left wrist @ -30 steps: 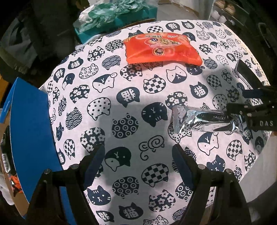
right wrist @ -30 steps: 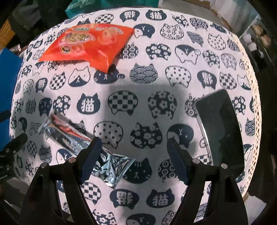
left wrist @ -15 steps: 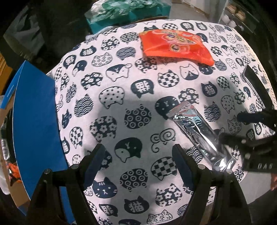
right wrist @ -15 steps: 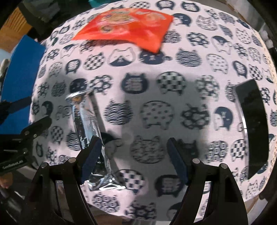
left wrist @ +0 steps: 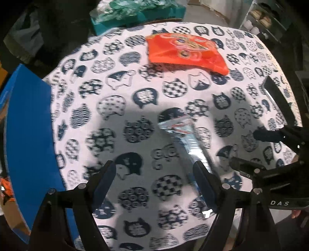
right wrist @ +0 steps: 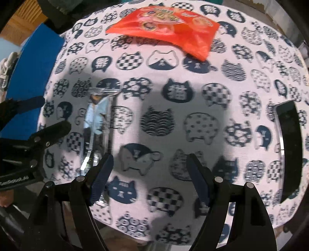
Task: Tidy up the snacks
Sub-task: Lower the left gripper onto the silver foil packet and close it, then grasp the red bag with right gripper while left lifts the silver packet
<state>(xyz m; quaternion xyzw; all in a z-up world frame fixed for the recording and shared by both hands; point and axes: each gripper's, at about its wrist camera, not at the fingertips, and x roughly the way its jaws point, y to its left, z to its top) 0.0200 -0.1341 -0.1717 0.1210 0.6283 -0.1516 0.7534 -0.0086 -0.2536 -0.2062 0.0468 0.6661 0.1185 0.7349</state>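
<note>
A long silver snack packet (left wrist: 185, 139) lies on the cat-print tablecloth (left wrist: 119, 81), one end pointing roughly toward the orange snack bag (left wrist: 185, 52) at the far side. My left gripper (left wrist: 154, 179) hovers open over the cloth, and the packet's near end runs past its right finger; nothing sits between the jaws. In the right wrist view the silver packet (right wrist: 98, 123) lies just outside the left finger of my open right gripper (right wrist: 149, 173), with the orange bag (right wrist: 166, 29) far ahead. Each gripper shows in the other's view: right gripper (left wrist: 245, 147), left gripper (right wrist: 54, 113).
A blue box (left wrist: 29, 125) stands against the table's left side. A black phone (right wrist: 289, 144) lies near the right edge. A teal box with green wrapping (left wrist: 135, 13) sits beyond the far edge. A hand holds the right gripper's handle at the lower right.
The silver packet has swung round on the cloth, from lying crosswise to pointing toward the orange bag. The right gripper has shifted sideways and now stands apart from the packet's end.
</note>
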